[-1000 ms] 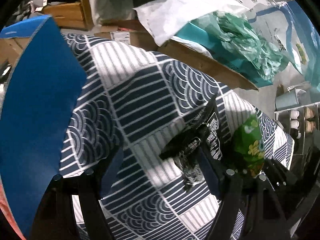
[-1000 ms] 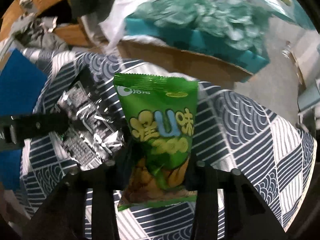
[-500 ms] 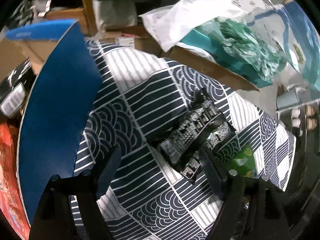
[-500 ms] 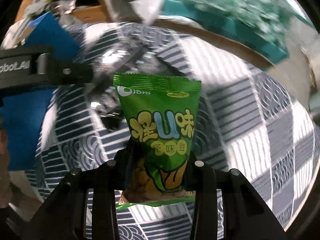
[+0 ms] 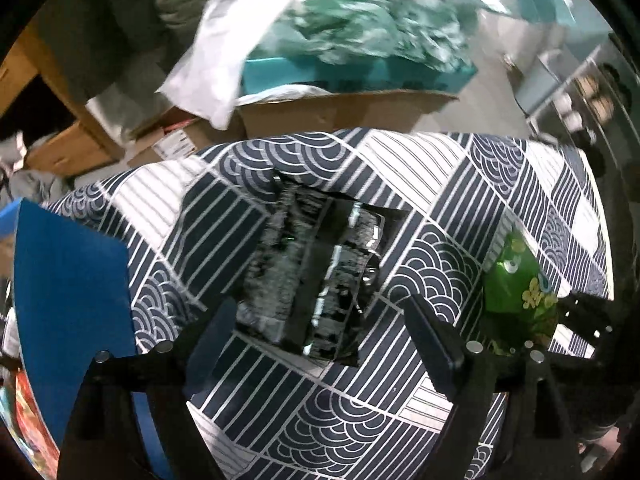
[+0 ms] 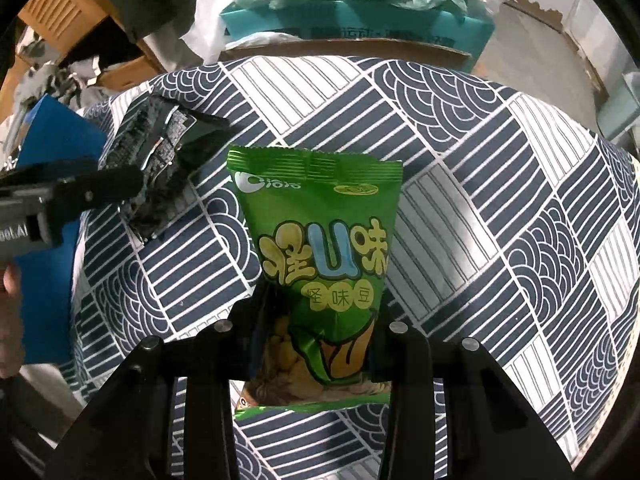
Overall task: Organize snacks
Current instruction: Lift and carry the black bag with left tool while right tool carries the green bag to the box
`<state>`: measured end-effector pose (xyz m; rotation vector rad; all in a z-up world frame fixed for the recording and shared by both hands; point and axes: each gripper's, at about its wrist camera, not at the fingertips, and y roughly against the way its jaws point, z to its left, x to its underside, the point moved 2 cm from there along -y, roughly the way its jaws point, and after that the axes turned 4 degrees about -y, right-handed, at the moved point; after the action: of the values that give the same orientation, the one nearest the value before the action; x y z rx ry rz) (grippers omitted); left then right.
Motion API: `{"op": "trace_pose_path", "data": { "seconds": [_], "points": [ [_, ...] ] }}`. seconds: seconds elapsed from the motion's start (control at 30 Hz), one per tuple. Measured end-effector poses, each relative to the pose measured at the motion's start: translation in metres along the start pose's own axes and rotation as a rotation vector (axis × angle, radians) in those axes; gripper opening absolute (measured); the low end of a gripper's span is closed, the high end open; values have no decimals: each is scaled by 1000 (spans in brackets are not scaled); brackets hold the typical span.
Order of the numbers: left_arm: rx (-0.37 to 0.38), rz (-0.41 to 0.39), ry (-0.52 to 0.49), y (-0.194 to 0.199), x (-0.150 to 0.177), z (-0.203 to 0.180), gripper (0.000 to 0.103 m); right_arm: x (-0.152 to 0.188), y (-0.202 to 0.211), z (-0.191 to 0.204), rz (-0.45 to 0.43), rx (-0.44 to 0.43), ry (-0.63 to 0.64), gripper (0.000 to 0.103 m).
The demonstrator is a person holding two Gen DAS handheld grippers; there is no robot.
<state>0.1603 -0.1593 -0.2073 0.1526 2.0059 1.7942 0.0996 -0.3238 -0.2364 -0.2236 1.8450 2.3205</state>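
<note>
the right hand-held gripper [image 6: 320, 344] pinches the green snack bag [image 6: 320, 264] low; it looks light, crinkly, slippery. the left hand-held gripper [image 5: 316, 340] is spread, the black foil packets [image 5: 308, 280] just ahead on the worktop [image 5: 420, 168].

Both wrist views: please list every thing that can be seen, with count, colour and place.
Green snack bag: 1, green with yellow print, held above the cloth.
Black-and-silver snack packets: 2 at least, side by side on the cloth.
Patterned tablecloth: 1, navy and white, over the table.
Blue box: 1, at the cloth's left edge.
Cardboard box: 1, brown, behind the table.
Teal box: 1, behind it, green plastic inside.
Left gripper: open, over the packets.
Right gripper: shut on the green bag.
</note>
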Motion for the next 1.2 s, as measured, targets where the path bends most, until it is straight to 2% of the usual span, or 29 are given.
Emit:
{"op": "trace_pose_path", "data": {
  "seconds": [0.07, 0.33, 0.47, 0.5, 0.53, 0.63, 0.67, 0.73, 0.93, 1.2],
  "points": [
    [-10, 20, -16, -7, -3, -4, 92, -1, 0, -1, -3, 5, 3, 36],
    [-121, 25, -93, -27, -10, -13, 95, 4, 3, 1, -20, 14, 20, 36],
    [-103, 49, -81, -39, -11, -9, 95, 5, 3, 1, -20, 15, 20, 36],
    [-108, 31, -81, -39, -10, -9, 95, 6, 4, 1, -21, 16, 20, 36],
    [-113, 8, -84, -37, -9, -9, 94, 6, 4, 1, -22, 16, 21, 36],
    [-99, -22, -88, -31, -8, -10, 72, 7, 6, 2, -26, 18, 21, 36],
    [-89, -23, -88, -30, -8, -10, 69, 7, 7, 3, -28, 19, 21, 36],
    [-67, -26, -75, -26, -7, -9, 69, 6, 8, 5, -32, 21, 23, 36],
    [-65, -66, -68, -5, 0, -4, 69, 6, 20, 14, -49, 38, 34, 36],
    [-101, -125, -89, 47, 14, -1, 69, -1, 48, 28, -88, 51, 44, 36]
  ]
}}
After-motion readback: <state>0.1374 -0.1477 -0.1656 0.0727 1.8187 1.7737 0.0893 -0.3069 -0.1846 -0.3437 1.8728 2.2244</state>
